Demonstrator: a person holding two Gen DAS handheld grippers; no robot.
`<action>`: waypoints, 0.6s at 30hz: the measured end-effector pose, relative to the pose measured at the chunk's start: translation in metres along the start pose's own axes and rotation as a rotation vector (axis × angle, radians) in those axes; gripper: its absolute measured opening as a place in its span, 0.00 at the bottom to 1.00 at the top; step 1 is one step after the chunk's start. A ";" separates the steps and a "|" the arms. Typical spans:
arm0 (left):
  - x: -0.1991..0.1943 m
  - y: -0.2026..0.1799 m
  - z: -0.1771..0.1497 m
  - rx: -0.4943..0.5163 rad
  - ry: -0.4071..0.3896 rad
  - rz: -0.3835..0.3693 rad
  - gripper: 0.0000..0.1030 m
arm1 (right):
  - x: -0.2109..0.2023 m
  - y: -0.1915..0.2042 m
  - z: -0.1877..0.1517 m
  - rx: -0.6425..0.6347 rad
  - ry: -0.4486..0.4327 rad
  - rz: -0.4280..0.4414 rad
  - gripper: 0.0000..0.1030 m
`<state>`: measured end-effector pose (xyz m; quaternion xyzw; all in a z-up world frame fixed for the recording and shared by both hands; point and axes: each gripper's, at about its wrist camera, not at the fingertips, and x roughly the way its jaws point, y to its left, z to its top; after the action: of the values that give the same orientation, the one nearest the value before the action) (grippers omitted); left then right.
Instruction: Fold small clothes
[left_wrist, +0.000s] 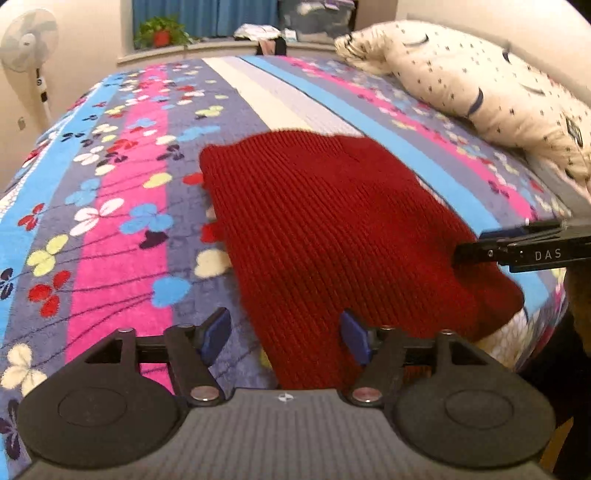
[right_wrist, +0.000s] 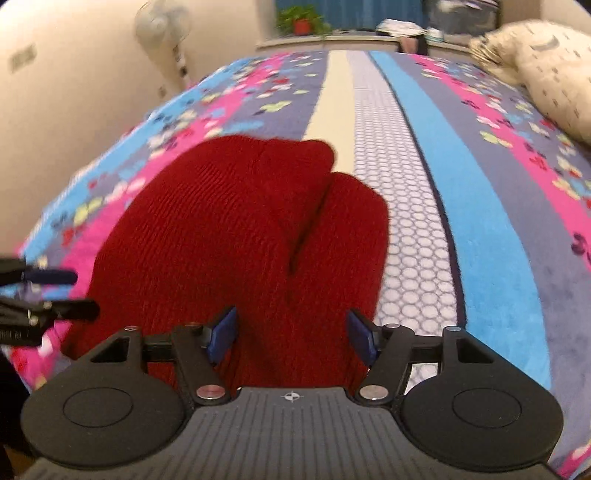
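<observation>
Left gripper (left_wrist: 286, 338): jaws spread, released; the blue pads (left_wrist: 218, 332) stand apart with nothing pressed between them. The near left edge of the red knit garment lies under the gap, not pinched.

Right gripper (right_wrist: 291, 338): jaws spread, released; its pads (right_wrist: 360, 338) straddle the garment's near edge without clamping it. In the left wrist view its fingers reach in from the right margin, just beside the garment's right edge.

Red knit garment (left_wrist: 332, 229): ribbed, dark red, lying flat on the bedspread near the bed's near edge, directly ahead of and below both grippers. In the right wrist view (right_wrist: 236, 229) a fold or seam splits its far end into two rounded lobes.

Long axis: runs from the grippers away toward the far end of the bed, slightly slanted.

Nearer hand: neither, by my reading; each stands at the garment's near end, left at its left side, right at its right.

Coming move (judgement): a fold along that axis would want a fresh pinch of the near corners, carried toward the far end.

Bedspread (left_wrist: 122, 229): striped, flowered, under the garment on all sides.

Pillow (left_wrist: 480, 85): white, patterned; beyond the garment, to its far right, well apart.

Standing fan (left_wrist: 31, 44): off the bed, far left of the garment.

Potted plant (left_wrist: 162, 33): on the ledge beyond the garment's far end.
</observation>
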<state>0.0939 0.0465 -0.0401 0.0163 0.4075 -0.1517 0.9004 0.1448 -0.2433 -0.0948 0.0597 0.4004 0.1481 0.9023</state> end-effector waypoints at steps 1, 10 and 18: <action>-0.002 0.002 0.003 -0.018 -0.016 -0.005 0.80 | 0.002 -0.005 0.003 0.034 -0.003 0.009 0.68; 0.029 0.043 0.038 -0.307 -0.014 -0.149 0.88 | 0.048 -0.067 0.013 0.482 0.057 0.158 0.96; 0.124 0.096 0.040 -0.658 0.161 -0.447 0.97 | 0.089 -0.067 0.020 0.535 0.132 0.272 1.00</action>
<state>0.2276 0.1000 -0.1138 -0.3499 0.4971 -0.2035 0.7675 0.2311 -0.2786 -0.1596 0.3386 0.4711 0.1602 0.7985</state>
